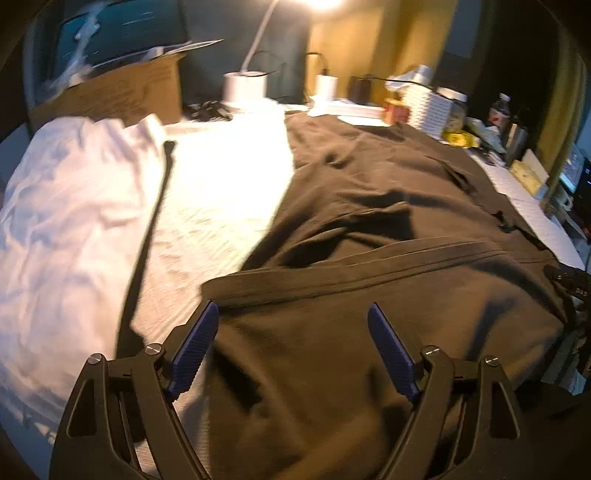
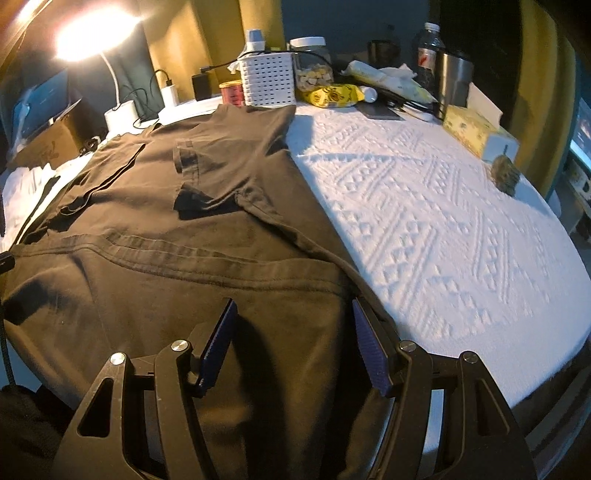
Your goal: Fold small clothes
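With both the left tool (image 1: 293, 314) and right tool (image 2: 293, 308) open and empty above the dark shirt (image 2: 207, 206), pinch its near hem corners evenly.

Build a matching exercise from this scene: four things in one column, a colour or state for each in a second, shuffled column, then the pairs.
Things:
1. T-shirt
2. Lamp
3. Perforated basket
4. Left gripper

Descriptions:
A. switched on, glaring
B. dark brown, spread on the bed
C. jaws wide apart, nothing between them
D. white, standing among the clutter at the far edge

Pairs: 1-B, 2-A, 3-D, 4-C
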### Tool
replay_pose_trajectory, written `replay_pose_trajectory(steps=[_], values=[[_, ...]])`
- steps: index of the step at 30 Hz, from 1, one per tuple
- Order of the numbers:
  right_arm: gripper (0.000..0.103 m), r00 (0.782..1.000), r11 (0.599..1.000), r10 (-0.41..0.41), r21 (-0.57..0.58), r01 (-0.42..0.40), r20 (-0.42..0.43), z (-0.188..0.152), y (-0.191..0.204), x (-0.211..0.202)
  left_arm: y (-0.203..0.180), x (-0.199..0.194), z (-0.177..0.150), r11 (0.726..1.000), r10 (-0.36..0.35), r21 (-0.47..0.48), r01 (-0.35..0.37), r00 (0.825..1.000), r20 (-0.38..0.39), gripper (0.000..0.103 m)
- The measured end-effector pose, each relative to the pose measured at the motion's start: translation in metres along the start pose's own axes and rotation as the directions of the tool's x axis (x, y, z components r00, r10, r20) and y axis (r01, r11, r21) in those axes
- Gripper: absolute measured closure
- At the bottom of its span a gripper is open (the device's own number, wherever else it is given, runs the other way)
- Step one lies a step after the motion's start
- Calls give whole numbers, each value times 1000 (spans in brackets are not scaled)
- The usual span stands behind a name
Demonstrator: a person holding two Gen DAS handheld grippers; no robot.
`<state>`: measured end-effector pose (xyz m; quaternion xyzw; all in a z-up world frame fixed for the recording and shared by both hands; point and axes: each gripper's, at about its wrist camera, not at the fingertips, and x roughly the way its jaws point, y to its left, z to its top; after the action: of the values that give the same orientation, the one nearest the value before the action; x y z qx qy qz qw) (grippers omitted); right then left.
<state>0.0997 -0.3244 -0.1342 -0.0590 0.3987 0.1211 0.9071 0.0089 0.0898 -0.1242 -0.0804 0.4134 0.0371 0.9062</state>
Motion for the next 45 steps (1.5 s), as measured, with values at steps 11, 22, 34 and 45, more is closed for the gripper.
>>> replay_pose_trajectory(steps=[11,22,34,45], values=[[88,1000,998,4,-59,-4,9,7,15,3,12,-1,-8,999,34,12,-34,999,26,67],[93,994,998,15,-64,-8,108,21,18,-28,4,-23,-1,996,53,67,-59,994,92,98],[94,983,999,26,-40,-19,180,34,10,-50,-5,-49,18,995,35,86,-51,984,173,98],[94,976,999,35,-5,-35,214,45,0,-54,-7,-53,43,993,41,99,-64,976,214,98]])
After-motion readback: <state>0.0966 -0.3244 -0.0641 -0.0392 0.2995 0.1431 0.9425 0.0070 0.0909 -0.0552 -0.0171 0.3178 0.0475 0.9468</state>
